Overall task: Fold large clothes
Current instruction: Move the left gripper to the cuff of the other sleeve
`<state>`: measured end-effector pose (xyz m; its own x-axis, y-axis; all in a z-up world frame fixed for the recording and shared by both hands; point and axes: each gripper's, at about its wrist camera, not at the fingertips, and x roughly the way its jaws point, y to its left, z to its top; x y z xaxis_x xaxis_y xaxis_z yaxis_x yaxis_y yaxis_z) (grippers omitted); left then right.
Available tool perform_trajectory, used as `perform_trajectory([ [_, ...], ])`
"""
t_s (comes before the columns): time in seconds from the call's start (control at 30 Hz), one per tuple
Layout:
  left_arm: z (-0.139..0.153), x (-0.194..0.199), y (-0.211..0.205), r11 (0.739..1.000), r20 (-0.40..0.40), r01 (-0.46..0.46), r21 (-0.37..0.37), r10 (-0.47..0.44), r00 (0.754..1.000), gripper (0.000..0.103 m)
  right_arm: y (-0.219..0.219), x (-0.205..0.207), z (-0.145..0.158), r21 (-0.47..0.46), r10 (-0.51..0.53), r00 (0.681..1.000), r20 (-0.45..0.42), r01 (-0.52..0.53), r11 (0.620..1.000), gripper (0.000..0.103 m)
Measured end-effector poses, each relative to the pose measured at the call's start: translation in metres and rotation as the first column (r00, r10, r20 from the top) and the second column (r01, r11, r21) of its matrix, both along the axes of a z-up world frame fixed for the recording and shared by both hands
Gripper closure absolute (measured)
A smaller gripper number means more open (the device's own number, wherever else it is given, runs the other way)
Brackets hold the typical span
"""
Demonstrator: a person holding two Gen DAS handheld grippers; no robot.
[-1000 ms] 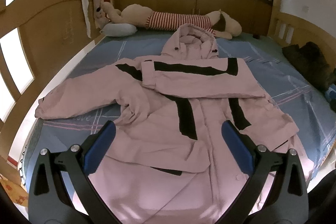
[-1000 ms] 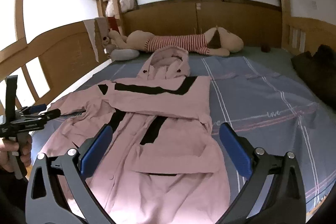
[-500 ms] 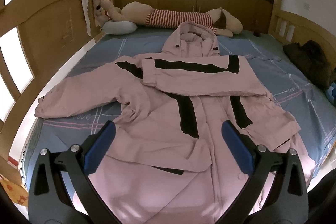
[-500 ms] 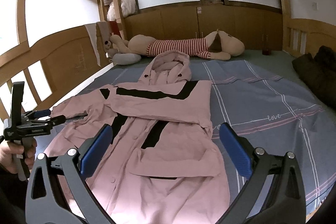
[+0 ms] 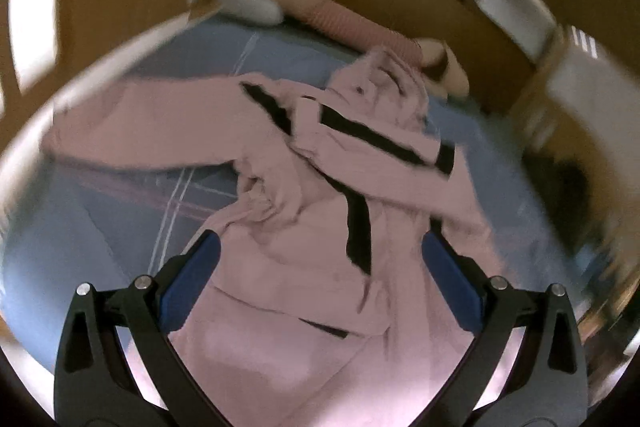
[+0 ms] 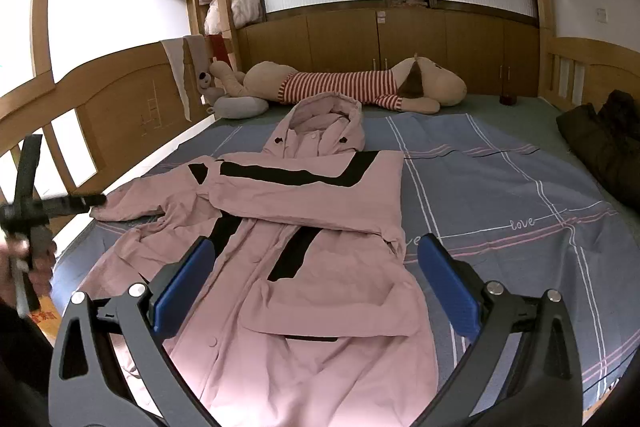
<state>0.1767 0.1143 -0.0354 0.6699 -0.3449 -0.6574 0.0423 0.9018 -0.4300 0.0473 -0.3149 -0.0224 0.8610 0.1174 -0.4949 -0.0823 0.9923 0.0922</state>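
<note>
Hand (image 6: 38,259) at nine o'clock in the right wrist view grips the handle of the left gripper (image 6: 98,201), blurred, whose black nose points toward three o'clock at the cuff of the jacket's outstretched sleeve; whether it touches the cuff I cannot tell. The left wrist view is rolled and smeared, the whole bed tilting clockwise. In its own view the left gripper (image 5: 320,267) stands with blue pads wide apart and nothing between them. The right gripper (image 6: 316,267) is likewise spread wide and empty, held level above the hem end of the jacket.

The right wrist view alone gives a sharp look at the room: a striped plush toy (image 6: 344,87) lying along the far edge at twelve o'clock, a dark garment (image 6: 604,143) heaped at three o'clock, wooden bed rails at nine o'clock, and the blue checked sheet (image 6: 520,195) bare at the right half. The left wrist view alone shows the outstretched sleeve in full, running toward ten o'clock.

The pink jacket (image 6: 304,247) lies face up on the sheet, hood toward twelve o'clock, one sleeve folded across the chest, black bands showing. In both views its lower body fills the gap between the pads at six o'clock, lying below them rather than pinched. In the left wrist view the jacket (image 5: 320,227) slants toward one o'clock.
</note>
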Motion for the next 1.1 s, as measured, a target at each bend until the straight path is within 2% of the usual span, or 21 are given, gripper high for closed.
perform_trajectory([
  [0.03,-0.003,0.005,0.019,0.997,-0.023,-0.034,-0.068,0.033,0.999,0.002,0.001,0.0,0.0,0.002,-0.001,1.0,0.0,0.001,1.0,0.001],
  [0.07,-0.01,0.013,0.047,0.983,-0.06,-0.09,-0.159,0.082,0.995,0.002,0.0,0.0,0.0,0.004,0.0,1.0,-0.002,0.0,1.0,0.001],
  [0.13,-0.024,0.021,0.091,0.939,-0.133,-0.196,-0.281,0.164,0.977,0.002,0.002,0.001,-0.001,0.004,0.001,1.0,-0.005,-0.001,1.0,0.001],
  [0.17,-0.035,0.025,0.118,0.899,-0.177,-0.263,-0.35,0.212,0.961,0.002,0.002,0.002,-0.001,0.004,0.002,1.0,-0.007,-0.002,1.0,0.001],
  [0.23,-0.055,0.029,0.158,0.831,-0.248,-0.354,-0.43,0.268,0.931,0.002,0.004,0.004,-0.002,0.003,0.008,1.0,-0.013,-0.008,1.0,0.001],
  [0.3,-0.079,0.032,0.199,0.74,-0.317,-0.436,-0.512,0.309,0.897,0.002,0.005,0.005,-0.003,0.0,0.014,1.0,-0.014,-0.014,1.0,0.001],
  [0.33,-0.086,0.032,0.211,0.709,-0.333,-0.462,-0.533,0.326,0.885,0.002,0.006,0.005,-0.003,0.0,0.015,1.0,-0.015,-0.015,1.0,0.001],
  [0.37,-0.097,0.031,0.228,0.667,-0.346,-0.503,-0.55,0.366,0.864,0.002,0.007,0.006,-0.003,0.002,0.019,1.0,-0.016,-0.019,1.0,0.001],
  [0.4,-0.103,0.031,0.238,0.65,-0.352,-0.524,-0.551,0.389,0.852,0.002,0.008,0.006,-0.003,0.004,0.023,1.0,-0.015,-0.023,1.0,0.001],
  [0.47,-0.119,0.038,0.255,0.642,-0.362,-0.542,-0.542,0.404,0.84,0.002,0.01,0.007,-0.003,0.004,0.029,0.999,-0.014,-0.029,1.0,0.001],
  [0.53,-0.134,0.046,0.261,0.641,-0.37,-0.531,-0.555,0.381,0.847,0.002,0.013,0.008,-0.003,0.005,0.033,0.999,-0.014,-0.033,0.999,0.001],
  [0.67,-0.162,0.063,0.27,0.596,-0.363,-0.511,-0.62,0.359,0.86,0.002,0.019,0.01,-0.004,0.004,0.047,0.999,-0.017,-0.047,0.999,0.001],
  [0.8,-0.175,0.073,0.277,0.586,-0.328,-0.493,-0.643,0.371,0.869,0.002,0.025,0.011,-0.006,-0.012,0.055,0.998,-0.024,-0.055,0.998,0.001],
  [0.93,-0.177,0.08,0.284,0.619,-0.227,-0.443,-0.648,0.398,0.889,0.002,0.022,0.011,-0.007,-0.009,0.042,0.999,-0.025,-0.042,0.999,0.001],
  [1.1,-0.174,0.095,0.285,0.683,-0.153,-0.434,-0.587,0.433,0.888,0.002,0.023,0.013,-0.011,-0.014,0.03,0.999,-0.036,-0.031,0.999,0.001],
])
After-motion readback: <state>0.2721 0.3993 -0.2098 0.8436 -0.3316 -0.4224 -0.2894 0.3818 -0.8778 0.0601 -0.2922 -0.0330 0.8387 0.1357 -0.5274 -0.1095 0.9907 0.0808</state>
